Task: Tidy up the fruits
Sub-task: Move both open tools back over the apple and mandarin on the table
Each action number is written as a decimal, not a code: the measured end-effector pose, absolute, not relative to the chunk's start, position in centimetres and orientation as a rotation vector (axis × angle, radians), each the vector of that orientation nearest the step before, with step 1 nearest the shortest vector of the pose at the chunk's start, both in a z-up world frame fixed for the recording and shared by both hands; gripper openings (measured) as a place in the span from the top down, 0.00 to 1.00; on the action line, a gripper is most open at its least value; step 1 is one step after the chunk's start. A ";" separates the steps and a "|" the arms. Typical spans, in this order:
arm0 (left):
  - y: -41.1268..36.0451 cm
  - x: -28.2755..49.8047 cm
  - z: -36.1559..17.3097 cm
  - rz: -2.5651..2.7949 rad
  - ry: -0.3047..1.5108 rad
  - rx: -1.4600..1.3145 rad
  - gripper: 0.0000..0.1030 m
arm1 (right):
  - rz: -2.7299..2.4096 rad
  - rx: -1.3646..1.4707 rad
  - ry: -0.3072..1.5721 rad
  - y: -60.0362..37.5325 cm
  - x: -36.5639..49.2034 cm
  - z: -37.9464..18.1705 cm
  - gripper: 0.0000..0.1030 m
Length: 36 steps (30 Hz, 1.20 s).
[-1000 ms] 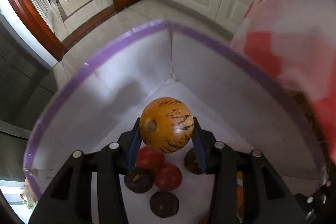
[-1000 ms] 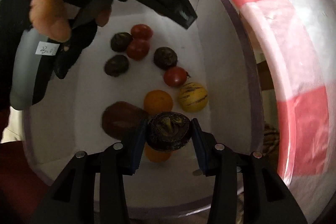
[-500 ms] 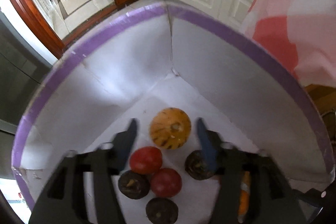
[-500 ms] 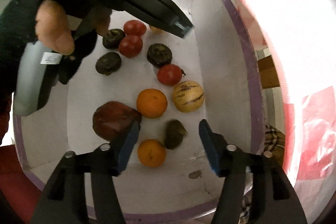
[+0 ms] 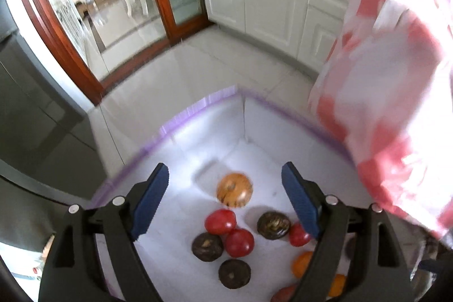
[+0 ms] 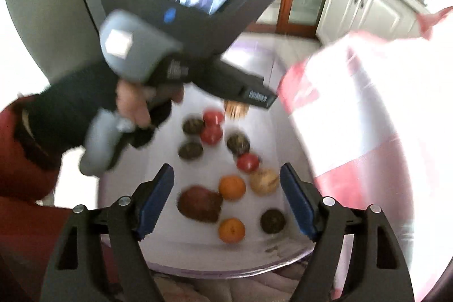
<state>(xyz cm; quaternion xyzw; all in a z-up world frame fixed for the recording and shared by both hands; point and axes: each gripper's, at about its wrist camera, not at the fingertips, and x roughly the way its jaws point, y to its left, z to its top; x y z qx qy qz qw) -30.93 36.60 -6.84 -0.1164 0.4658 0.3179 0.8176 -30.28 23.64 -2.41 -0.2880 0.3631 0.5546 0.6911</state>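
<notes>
Your left claw (image 5: pixel 225 198) and right claw (image 6: pixel 226 198) both hang above the white bin (image 5: pixel 271 126) with jaws opening and nothing between them — the striped yellow melon (image 5: pixel 234 190) lies near the bin's far corner, a dark fruit (image 6: pixel 272 220) near its front edge.

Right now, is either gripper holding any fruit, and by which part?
Nothing is held. The left gripper and right gripper are both opening, empty, above the fruit in the white bin.
</notes>
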 end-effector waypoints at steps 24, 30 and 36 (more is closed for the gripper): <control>8.7 -7.2 9.2 0.104 0.643 -0.177 0.02 | 0.446 0.077 0.602 -11.0 -11.0 8.4 0.15; -0.1 5.9 8.4 0.002 0.635 -0.239 0.02 | 0.261 0.220 0.636 -19.1 -5.9 6.4 0.15; -2.4 12.9 6.1 -0.001 0.655 -0.335 0.02 | 0.152 0.290 0.681 -23.3 -1.5 4.9 0.15</control>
